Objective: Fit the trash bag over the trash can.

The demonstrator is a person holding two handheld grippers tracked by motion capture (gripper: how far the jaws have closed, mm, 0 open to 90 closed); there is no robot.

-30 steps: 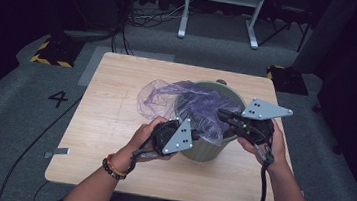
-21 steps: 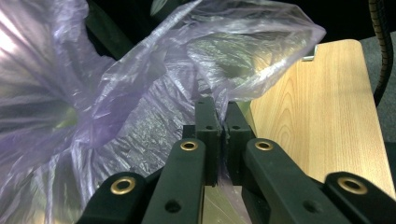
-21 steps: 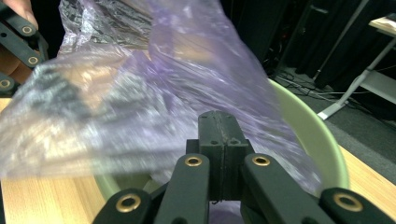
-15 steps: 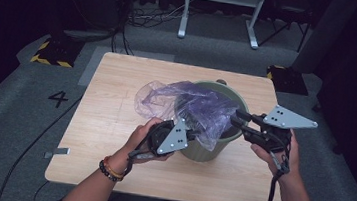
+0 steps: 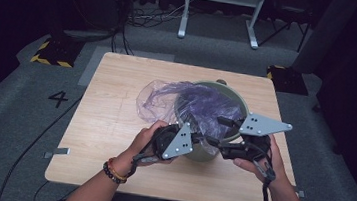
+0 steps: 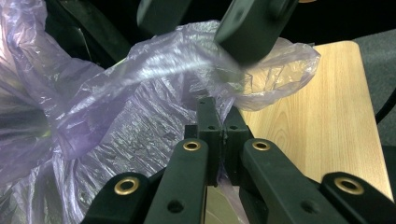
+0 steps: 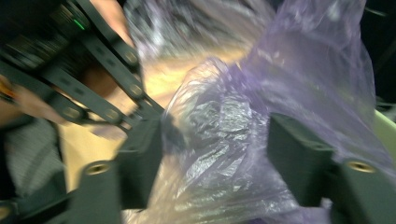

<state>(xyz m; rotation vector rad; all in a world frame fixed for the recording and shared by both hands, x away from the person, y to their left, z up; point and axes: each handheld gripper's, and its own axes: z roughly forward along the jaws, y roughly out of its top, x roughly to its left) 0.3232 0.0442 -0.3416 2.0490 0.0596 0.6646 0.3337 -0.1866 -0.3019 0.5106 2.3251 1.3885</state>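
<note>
Left gripper point(image 5: 201, 139): jaws fully closed, pinching a fold of the purple plastic bag point(image 5: 201, 105) at the near rim of the green bin point(image 5: 234, 99). Left gripper view confirms it: the 2 pads meet with film point(image 6: 140, 93) clamped between them.

Right gripper point(image 5: 219, 132): jaws apart, they have just been opening. Right gripper view shows bag film point(image 7: 233, 121) lying in the gap between the 2 pads; the pads do not press on it. Picture is blurred, so I can't tell whether the film brushes either pad.

Pose: left hand point(image 5: 147, 140) comes in from the bottom left of the high view, gripper aimed right and up toward the bin's near rim. Right hand point(image 5: 260, 162) comes in from the bottom right, gripper aimed left, tips over the near edge of the bin. The 2 sets of tips sit near each other at the rim; the right gripper's jaws point(image 6: 252, 23) show at the top of the left gripper view, just beyond the left pads.

Bag: half in the bin, draped over the opening, with a loose lobe spilling out to the left onto the wooden table point(image 5: 111, 103). Bin stands upright at the table's centre-right.

Count: 2 grippers, 1 bag, 1 bin, 1 table, 1 beaded bracelet point(image 5: 115, 170) on the left wrist.
</note>
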